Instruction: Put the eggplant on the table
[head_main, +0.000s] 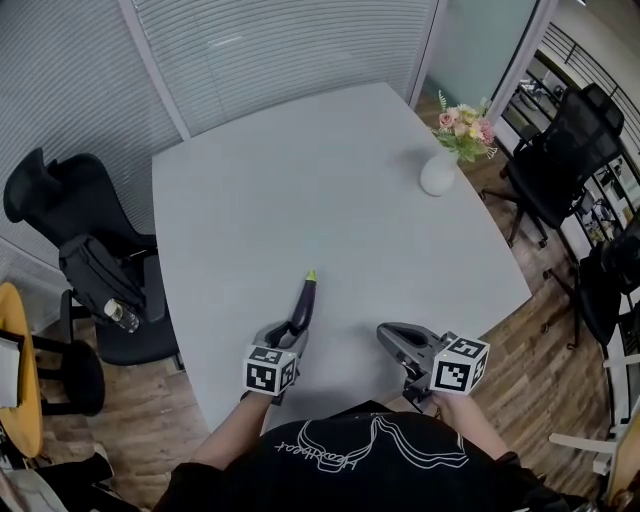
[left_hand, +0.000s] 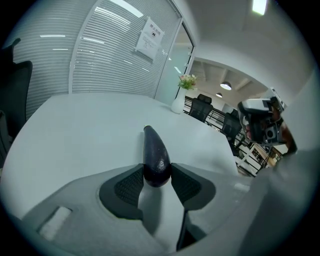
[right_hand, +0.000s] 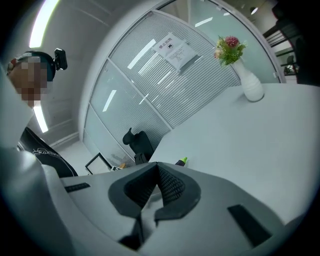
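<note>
A dark purple eggplant (head_main: 303, 303) with a green stem tip is held by its thick end in my left gripper (head_main: 287, 336), at the near edge of the grey table (head_main: 330, 180). It points away from me, low over the tabletop; whether it touches the surface I cannot tell. In the left gripper view both pads press on the eggplant (left_hand: 155, 150) inside the left gripper (left_hand: 157, 174). My right gripper (head_main: 393, 340) hovers to its right, jaws together and holding nothing. In the right gripper view the right gripper (right_hand: 156, 169) is shut, and the eggplant's green tip (right_hand: 183, 161) peeks past it.
A white vase of flowers (head_main: 440, 170) stands at the table's far right. A black office chair with a bag (head_main: 95, 265) sits to the left, and more black chairs (head_main: 565, 150) to the right. A person's dark shirt (head_main: 350, 460) fills the bottom edge.
</note>
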